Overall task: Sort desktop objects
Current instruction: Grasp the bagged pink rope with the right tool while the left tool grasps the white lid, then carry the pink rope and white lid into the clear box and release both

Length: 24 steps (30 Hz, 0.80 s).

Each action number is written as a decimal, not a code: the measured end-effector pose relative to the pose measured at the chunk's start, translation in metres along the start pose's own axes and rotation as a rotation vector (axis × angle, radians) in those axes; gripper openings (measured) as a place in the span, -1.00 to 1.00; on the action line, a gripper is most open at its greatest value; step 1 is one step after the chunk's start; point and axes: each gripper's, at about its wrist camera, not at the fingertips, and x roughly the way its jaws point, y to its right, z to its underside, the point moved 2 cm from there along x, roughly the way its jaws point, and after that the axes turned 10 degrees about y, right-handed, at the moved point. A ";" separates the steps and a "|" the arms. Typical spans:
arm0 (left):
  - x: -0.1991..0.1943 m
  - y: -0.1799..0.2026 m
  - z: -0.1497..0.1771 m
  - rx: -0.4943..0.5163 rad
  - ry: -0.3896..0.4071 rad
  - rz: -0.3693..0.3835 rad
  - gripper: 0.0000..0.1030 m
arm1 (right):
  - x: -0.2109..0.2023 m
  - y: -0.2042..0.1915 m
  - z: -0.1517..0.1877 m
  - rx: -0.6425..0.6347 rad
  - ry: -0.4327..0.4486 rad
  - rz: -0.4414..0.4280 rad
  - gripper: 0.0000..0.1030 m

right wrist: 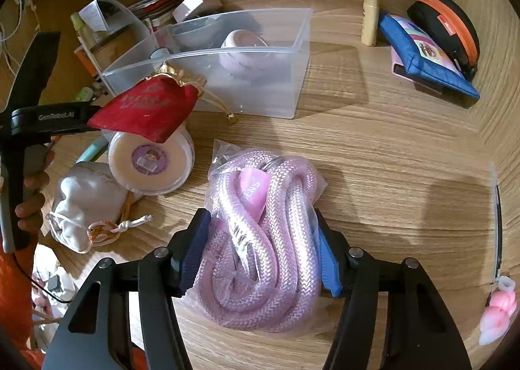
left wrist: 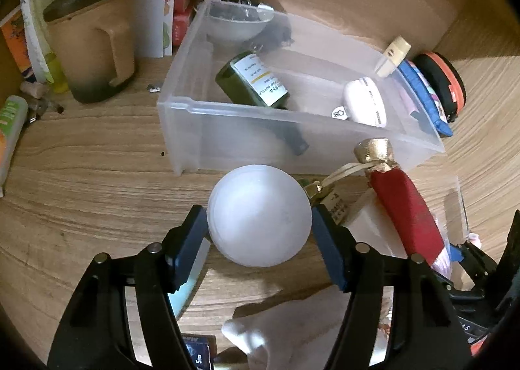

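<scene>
left gripper (left wrist: 259, 241) clamps white ball (left wrist: 258, 215) across widest part so it cannot roll; ball sits just before clear bin (left wrist: 325, 142), mid-tabletop. right gripper (right wrist: 260, 249) squeezes bagged pink rope (right wrist: 260, 240) near front edge, gathering loose coils.

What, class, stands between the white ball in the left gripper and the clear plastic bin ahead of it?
Nothing visible. The white ball sits between the left gripper's pads, just short of the clear plastic bin's near wall. Only bare desk lies between them; the red drawstring pouch lies off to the right.
</scene>
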 end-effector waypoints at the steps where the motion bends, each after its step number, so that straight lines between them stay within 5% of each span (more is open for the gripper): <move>1: 0.003 0.001 0.001 0.007 -0.008 -0.007 0.30 | 0.000 0.000 0.000 0.002 -0.001 -0.001 0.11; 10: 0.001 0.005 0.008 0.070 0.039 -0.071 0.27 | -0.003 0.003 -0.005 0.026 0.018 0.000 -0.04; 24: -0.066 -0.007 -0.019 0.002 0.209 -0.027 0.27 | -0.030 0.021 -0.044 0.082 0.128 0.000 -0.10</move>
